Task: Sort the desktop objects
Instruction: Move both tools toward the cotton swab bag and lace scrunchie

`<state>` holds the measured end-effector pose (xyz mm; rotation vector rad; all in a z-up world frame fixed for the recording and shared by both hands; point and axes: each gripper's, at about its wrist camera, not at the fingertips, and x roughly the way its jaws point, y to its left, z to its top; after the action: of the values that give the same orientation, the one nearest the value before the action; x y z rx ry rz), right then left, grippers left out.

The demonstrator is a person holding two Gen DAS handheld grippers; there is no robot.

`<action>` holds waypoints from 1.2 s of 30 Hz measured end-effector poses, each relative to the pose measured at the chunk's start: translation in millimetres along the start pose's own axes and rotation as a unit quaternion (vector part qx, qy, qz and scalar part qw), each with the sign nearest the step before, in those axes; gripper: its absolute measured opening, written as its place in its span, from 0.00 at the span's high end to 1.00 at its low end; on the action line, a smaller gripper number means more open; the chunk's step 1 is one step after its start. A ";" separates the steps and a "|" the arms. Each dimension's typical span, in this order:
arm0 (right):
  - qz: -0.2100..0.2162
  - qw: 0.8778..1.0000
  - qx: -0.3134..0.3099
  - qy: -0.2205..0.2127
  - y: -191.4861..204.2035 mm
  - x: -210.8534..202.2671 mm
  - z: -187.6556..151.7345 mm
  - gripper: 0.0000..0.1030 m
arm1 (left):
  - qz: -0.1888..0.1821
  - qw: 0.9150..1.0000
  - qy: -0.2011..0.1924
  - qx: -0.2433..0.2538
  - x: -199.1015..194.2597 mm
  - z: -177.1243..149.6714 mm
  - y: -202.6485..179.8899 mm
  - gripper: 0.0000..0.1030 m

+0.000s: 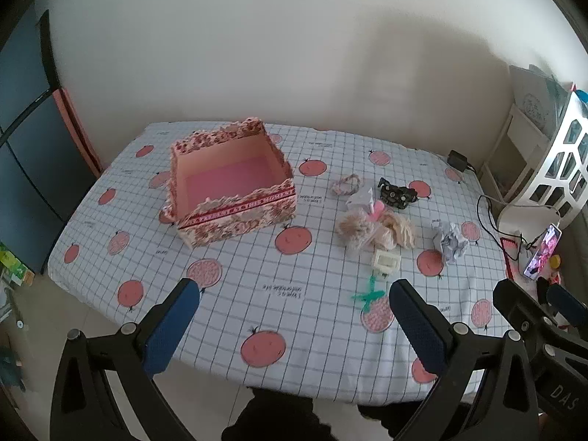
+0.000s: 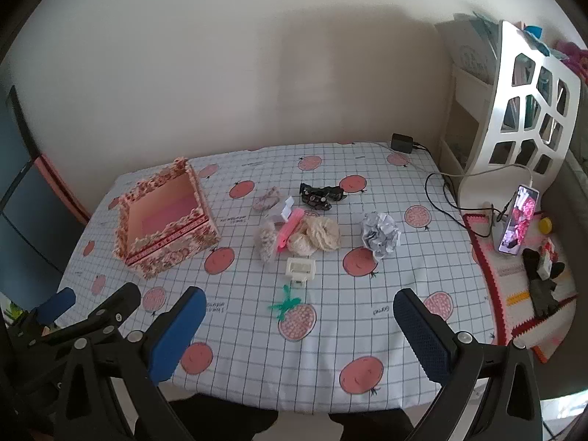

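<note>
With both my left gripper (image 1: 292, 296) and right gripper (image 2: 299, 307) spread wide and empty, I should drop squarely over the near green hair clip (image 2: 284, 305) before carrying it left to the floral box (image 2: 165, 217).

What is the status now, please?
Left gripper and right gripper open, empty. Floral box empty; items loose beside it. Path clear.

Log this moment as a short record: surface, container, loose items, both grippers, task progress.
surface: table under a checked cloth with fruit prints
container: floral pink box, open, nothing visible inside, on the left
loose items: black hair clip, braided hair tie, fluffy scrunchies, pink clip, crumpled paper ball, cream clip, green bow
left gripper: open, holds nothing
right gripper: open, holds nothing
progress: nothing sorted yet
</note>
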<state>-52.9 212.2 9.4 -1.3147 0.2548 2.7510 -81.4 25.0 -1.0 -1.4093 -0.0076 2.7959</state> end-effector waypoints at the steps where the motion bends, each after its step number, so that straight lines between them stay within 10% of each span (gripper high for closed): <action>1: -0.001 1.000 0.002 0.000 -3.3 4.2 4.2 0.00 | -0.001 1.000 0.001 0.000 3.5 3.6 -2.2 0.00; 36: -0.003 0.996 0.090 0.009 -81.1 170.6 119.7 0.00 | -0.069 0.997 0.032 -0.012 177.1 130.8 -92.0 0.00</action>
<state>-239.8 314.4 -58.7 -1.2902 0.4880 2.6398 -291.2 119.1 -64.6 -1.4433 -0.1339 2.6469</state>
